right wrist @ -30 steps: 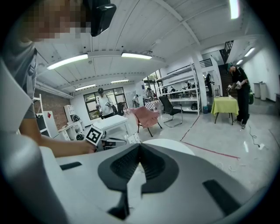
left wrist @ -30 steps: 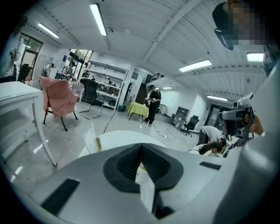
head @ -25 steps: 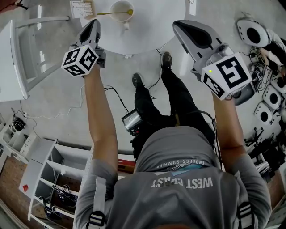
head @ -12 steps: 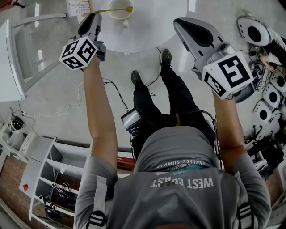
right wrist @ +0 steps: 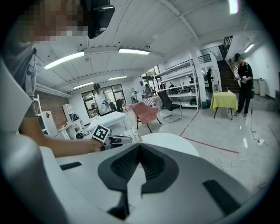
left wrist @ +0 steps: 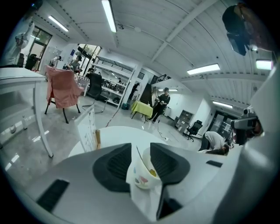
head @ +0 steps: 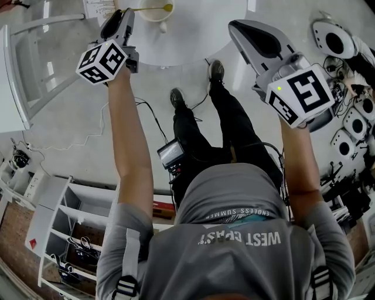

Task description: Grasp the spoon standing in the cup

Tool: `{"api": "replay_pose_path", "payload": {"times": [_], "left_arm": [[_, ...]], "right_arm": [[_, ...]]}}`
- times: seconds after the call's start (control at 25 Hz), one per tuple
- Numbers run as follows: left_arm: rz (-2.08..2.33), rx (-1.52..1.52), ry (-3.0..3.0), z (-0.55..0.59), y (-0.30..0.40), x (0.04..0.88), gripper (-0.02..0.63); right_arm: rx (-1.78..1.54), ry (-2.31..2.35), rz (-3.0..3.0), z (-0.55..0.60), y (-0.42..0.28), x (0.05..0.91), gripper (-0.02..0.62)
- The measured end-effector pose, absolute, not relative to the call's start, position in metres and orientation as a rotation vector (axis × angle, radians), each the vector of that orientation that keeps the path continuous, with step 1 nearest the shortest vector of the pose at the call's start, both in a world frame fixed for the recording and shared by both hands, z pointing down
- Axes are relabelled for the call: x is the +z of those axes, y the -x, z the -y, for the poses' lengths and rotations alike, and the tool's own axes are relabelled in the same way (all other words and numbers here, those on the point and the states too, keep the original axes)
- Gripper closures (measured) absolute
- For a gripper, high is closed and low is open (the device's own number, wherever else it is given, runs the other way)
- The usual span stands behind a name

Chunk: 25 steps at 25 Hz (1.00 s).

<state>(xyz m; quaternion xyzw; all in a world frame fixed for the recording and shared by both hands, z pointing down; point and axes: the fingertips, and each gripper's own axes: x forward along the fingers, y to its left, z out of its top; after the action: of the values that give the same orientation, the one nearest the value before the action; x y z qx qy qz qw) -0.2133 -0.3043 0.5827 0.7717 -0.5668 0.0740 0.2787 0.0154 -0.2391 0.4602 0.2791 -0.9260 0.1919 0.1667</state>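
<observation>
A white cup point(head: 156, 8) stands on the round white table point(head: 193, 35) at the top of the head view. A yellow spoon point(head: 149, 8) leans in it, handle toward my left gripper point(head: 122, 14). In the left gripper view the cup point(left wrist: 143, 175) shows through the gap just ahead of the jaws, and the spoon's thin handle point(left wrist: 139, 155) rises up and to the left. The left gripper point(left wrist: 141, 148) is open; its jaws have just been opening and the pads touch nothing. My right gripper point(head: 235, 27) hangs over the table's right edge. In its own view the right gripper point(right wrist: 140, 147) is shut and empty.
A small upright sign point(left wrist: 89, 129) stands on the table left of the cup. A white desk point(head: 13, 76) and a chair with pink cloth point(left wrist: 64, 90) are at the left. Shelves point(head: 64, 234) are behind me, and devices point(head: 351, 117) lie on the floor at right.
My left gripper has shifted toward the top of the picture, closer to the table's left rim and the spoon handle. The right gripper has stayed where it was.
</observation>
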Motion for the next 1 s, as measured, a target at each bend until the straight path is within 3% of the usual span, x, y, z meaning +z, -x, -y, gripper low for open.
{"api": "replay_pose_path", "payload": {"times": [0.24,0.6,1.0], "left_arm": [[1.527,0.184,-2.057,0.312,0.214,0.586,0.479],[1.557,0.102,-1.996,0.318,0.220,0.585,0.583],[1.588,0.034,-2.043,0.322,0.223,0.558,0.601]], "right_arm": [[0.550,-0.808,2.634,0.242,-0.018,0.462,0.594],[0.555,-0.821,2.633,0.242,-0.019,0.462,0.594],[0.537,-0.829,2.640,0.243,-0.014,0.451,0.593]]}}
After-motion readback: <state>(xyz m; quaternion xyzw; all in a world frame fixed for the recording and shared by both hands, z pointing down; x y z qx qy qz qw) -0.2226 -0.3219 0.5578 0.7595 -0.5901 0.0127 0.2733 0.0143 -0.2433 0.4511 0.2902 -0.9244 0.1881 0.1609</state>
